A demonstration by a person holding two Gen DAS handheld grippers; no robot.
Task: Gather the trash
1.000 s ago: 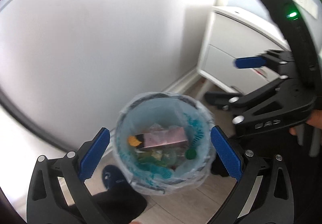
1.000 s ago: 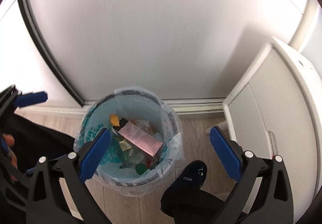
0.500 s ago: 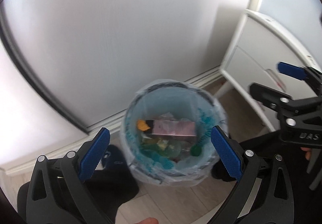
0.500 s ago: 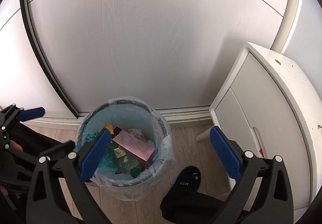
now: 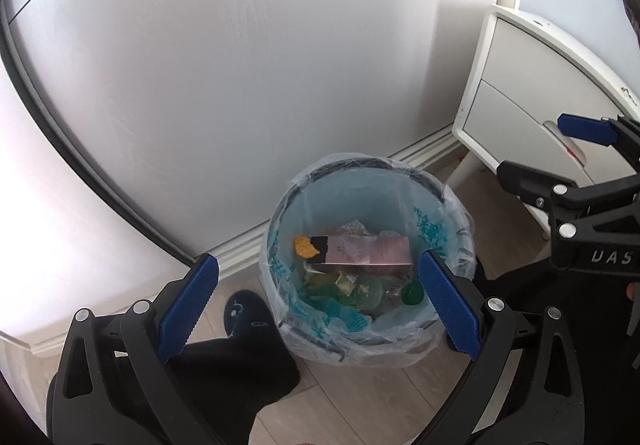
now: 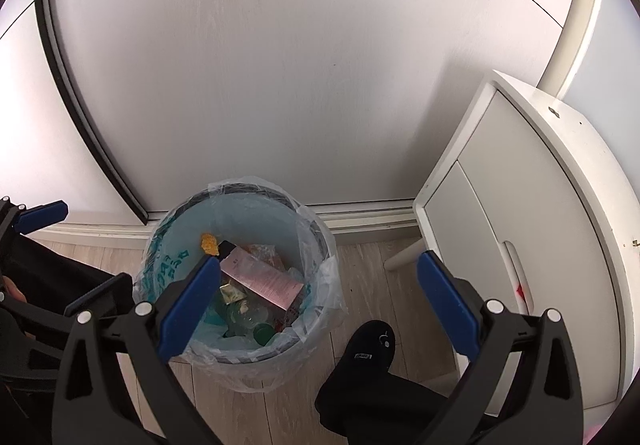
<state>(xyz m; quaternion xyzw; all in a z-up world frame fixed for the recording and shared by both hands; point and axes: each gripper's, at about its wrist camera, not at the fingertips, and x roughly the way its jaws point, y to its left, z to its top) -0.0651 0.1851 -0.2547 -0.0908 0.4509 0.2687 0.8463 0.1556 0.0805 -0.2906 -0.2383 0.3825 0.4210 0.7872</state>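
With both jaws spread wide and empty, the left gripper [image 5: 316, 309] and right gripper [image 6: 318, 305] should each pinch opposite rim edges of the bin's liner bag [image 5: 460, 205], not the trash inside.

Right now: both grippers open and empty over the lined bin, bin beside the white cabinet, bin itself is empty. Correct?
Not quite: the bin is not empty. The left wrist view shows trash in it, including a pink box and a green cap. The rest holds: left gripper and right gripper open and empty, white cabinet beside the bin.
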